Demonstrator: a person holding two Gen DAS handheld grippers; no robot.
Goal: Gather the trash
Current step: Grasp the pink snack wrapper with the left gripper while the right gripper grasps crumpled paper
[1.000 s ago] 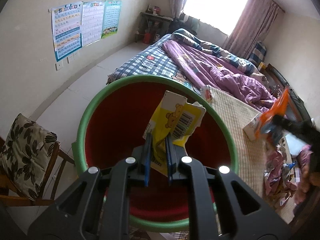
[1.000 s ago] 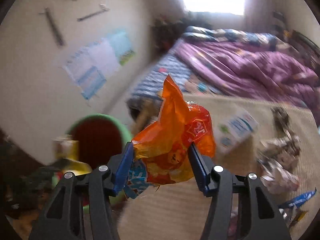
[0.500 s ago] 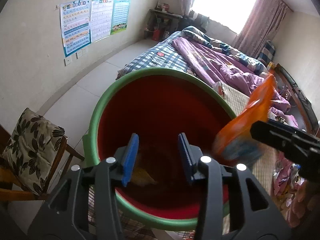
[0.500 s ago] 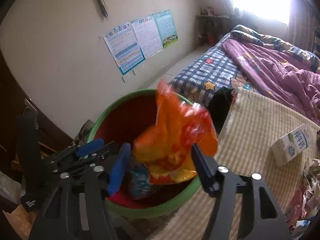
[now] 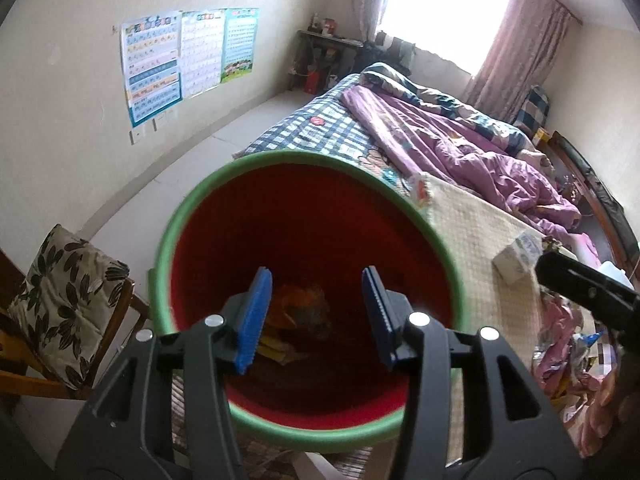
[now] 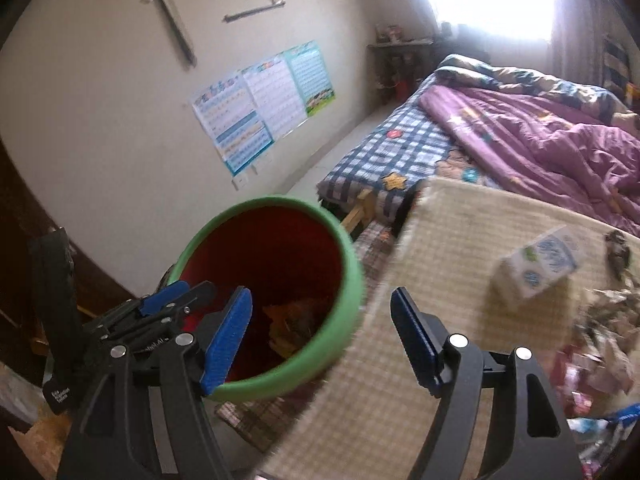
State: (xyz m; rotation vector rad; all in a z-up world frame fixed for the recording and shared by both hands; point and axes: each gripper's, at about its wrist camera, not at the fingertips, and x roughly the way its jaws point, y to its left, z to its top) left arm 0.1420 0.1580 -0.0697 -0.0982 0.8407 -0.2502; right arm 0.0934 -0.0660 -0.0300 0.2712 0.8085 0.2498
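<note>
The left gripper [image 5: 316, 316] hangs over the mouth of the green-rimmed bin [image 5: 192, 216], its blue fingers [image 5: 254, 320] parted with nothing between them. Straight beyond those fingers, at the bottom of the red interior, lie the orange wrapper [image 5: 298, 300] and the yellow packet [image 5: 274, 350], loose and apart from the pads. The right gripper [image 6: 320, 332] sits at the bin's near rim [image 6: 352, 264], its jaws opening and empty; its left finger [image 6: 226, 340] overlaps the bin's opening while its right finger is over the pale woven mat [image 6: 460, 240]. Beyond and to the right of the right fingers, a white milk carton [image 6: 540, 268] rests on the mat, well apart, with a heap of crumpled wrappers [image 6: 608, 336] farther right at the mat's edge.
</note>
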